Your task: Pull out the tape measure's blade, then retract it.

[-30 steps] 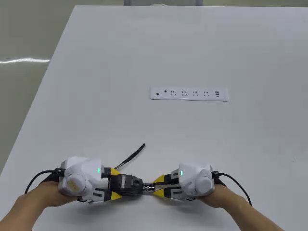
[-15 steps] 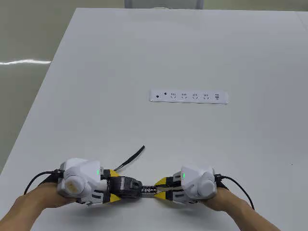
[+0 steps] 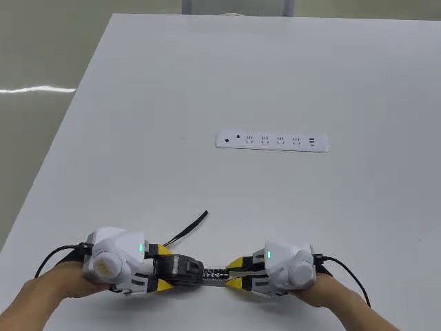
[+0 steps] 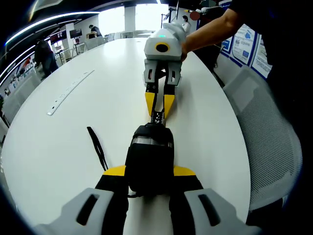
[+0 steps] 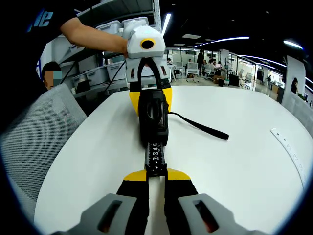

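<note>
The right gripper is pinching the blade by its tip. The left gripper is clamping the tape measure near the table edge. The blade is running straight between them, seemingly barely drawn, so pulling means separating the grippers along it.

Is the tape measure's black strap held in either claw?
No, the strap lies loose on the table; the left claw grips the case, the right claw the blade.
</note>
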